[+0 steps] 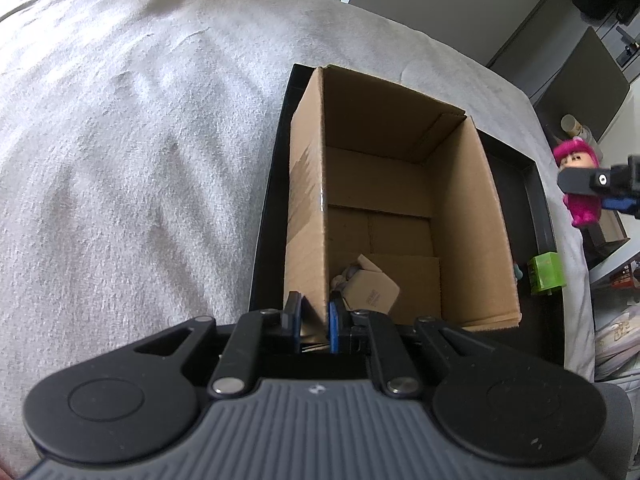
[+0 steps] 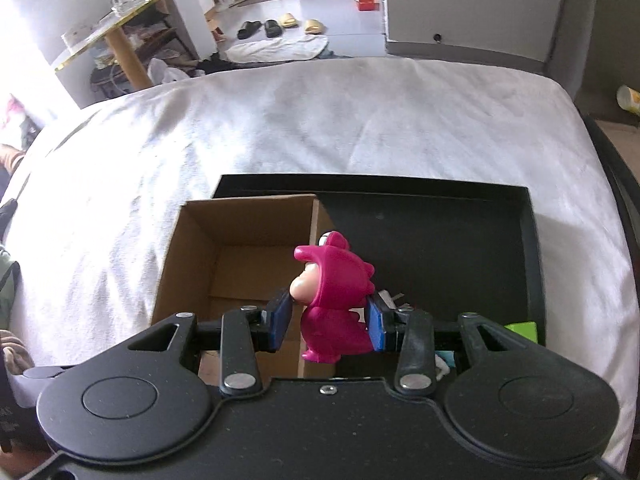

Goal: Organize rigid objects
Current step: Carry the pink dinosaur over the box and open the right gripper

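An open cardboard box point(image 1: 400, 184) stands in a black tray point(image 1: 272, 184) on a grey blanket. My left gripper point(image 1: 316, 320) is shut on the box's near left wall, one finger outside and one inside. A small cardboard packet point(image 1: 372, 288) lies on the box floor. My right gripper point(image 2: 328, 322) is shut on a pink dinosaur-suit figurine point(image 2: 336, 292) and holds it above the tray, over the box's right wall point(image 2: 312, 264). The figurine point(image 1: 580, 188) and right gripper point(image 1: 592, 182) also show at the right edge of the left wrist view.
A green cube point(image 1: 546, 274) sits in the tray's right part, also seen in the right wrist view point(image 2: 522, 328). The blanket point(image 2: 320, 120) spreads around the tray point(image 2: 440, 232). Slippers point(image 2: 280, 26) and a side table point(image 2: 116, 28) stand beyond.
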The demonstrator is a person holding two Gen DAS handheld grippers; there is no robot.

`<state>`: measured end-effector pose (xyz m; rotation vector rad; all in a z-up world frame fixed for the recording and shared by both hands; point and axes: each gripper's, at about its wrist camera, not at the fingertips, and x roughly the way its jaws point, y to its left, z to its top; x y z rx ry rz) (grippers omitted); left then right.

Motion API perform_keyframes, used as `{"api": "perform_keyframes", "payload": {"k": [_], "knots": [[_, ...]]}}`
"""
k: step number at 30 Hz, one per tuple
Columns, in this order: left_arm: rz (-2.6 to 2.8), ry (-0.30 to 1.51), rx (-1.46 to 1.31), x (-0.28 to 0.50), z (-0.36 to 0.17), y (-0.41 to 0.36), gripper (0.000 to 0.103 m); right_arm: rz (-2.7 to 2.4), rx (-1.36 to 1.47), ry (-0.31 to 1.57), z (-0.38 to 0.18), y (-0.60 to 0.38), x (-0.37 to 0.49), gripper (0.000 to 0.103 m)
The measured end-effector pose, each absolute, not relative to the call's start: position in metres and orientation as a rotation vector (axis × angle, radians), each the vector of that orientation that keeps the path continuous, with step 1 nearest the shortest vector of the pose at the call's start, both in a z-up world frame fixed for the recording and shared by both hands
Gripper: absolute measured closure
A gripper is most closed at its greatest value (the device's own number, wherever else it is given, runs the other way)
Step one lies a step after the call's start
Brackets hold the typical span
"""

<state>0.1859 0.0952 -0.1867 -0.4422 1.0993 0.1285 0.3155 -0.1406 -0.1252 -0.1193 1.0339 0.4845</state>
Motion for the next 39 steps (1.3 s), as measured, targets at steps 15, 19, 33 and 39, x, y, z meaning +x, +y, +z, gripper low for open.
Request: {"api": "perform_keyframes", "payload": {"k": [15, 19, 33, 39], "knots": [[0.102, 1.092, -0.466, 0.184, -0.188, 0.100, 0.091, 0.533, -0.186, 1.030, -0.122, -0.088, 0.308, 0.064], [0.097, 1.090, -0.475, 0.184, -0.188, 0.102, 0.091, 0.552, -0.206, 1.029, -0.123, -0.073, 0.304, 0.064], [0.094, 1.089, -0.486, 0.183, -0.189, 0.103, 0.091, 0.589, -0.199, 1.007, -0.114, -0.060, 0.300, 0.058], [0.097, 1.090, -0.484, 0.183, -0.188, 0.103, 0.091, 0.578, -0.195, 1.015, -0.112, -0.075, 0.298, 0.052]]}}
